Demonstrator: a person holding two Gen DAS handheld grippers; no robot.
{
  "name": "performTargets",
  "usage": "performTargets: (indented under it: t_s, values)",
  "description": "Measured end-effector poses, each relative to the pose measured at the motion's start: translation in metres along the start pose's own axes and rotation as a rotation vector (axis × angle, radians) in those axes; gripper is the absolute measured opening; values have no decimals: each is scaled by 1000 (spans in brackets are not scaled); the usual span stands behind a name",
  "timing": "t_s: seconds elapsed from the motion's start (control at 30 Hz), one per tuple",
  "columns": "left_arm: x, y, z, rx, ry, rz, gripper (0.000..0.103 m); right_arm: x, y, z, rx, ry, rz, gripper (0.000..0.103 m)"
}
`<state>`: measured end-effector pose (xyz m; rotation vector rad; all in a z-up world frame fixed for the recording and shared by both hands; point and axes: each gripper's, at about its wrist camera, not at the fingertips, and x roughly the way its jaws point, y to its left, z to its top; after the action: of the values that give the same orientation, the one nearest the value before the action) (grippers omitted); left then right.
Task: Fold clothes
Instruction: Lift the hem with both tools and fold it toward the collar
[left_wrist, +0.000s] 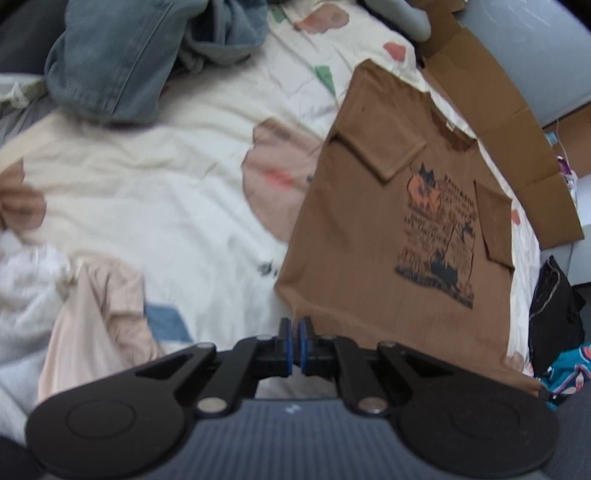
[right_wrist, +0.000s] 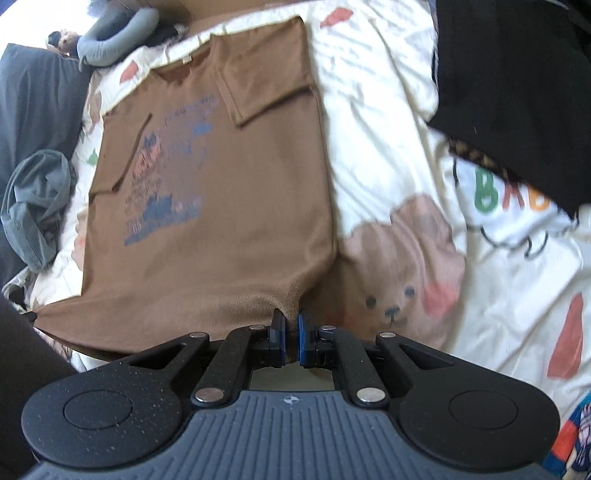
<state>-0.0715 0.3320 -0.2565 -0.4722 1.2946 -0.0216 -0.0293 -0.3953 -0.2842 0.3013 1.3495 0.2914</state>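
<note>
A brown T-shirt (left_wrist: 369, 240) with a dark print lies chest up on the bedspread, both short sleeves folded in over the front. My left gripper (left_wrist: 295, 326) is shut on one corner of the shirt's bottom hem. In the right wrist view the same shirt (right_wrist: 221, 221) stretches away from me. My right gripper (right_wrist: 291, 319) is shut on the other hem corner. The hem edge near both grippers is raised a little off the bed, while the collar end lies flat.
The cream bedspread (right_wrist: 406, 129) has bear and patch prints. Jeans (left_wrist: 118, 62) are piled at the far left, with pink (left_wrist: 96, 314) and white (left_wrist: 26, 277) garments nearer. A cardboard box (left_wrist: 498, 110) borders the shirt's far side. A black garment (right_wrist: 517, 92) and a grey one (right_wrist: 37, 203) lie nearby.
</note>
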Motion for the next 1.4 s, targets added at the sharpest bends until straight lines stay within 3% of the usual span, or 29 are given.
performTargets:
  t_s: [0.57,1.4]
  values:
    - [33,-31,79,57,-70,-37,4,16,15,87,-39,-133,-9,4]
    - [94,-95,201,171,-154,7,4,63,36,207,-133,-174,-105,4]
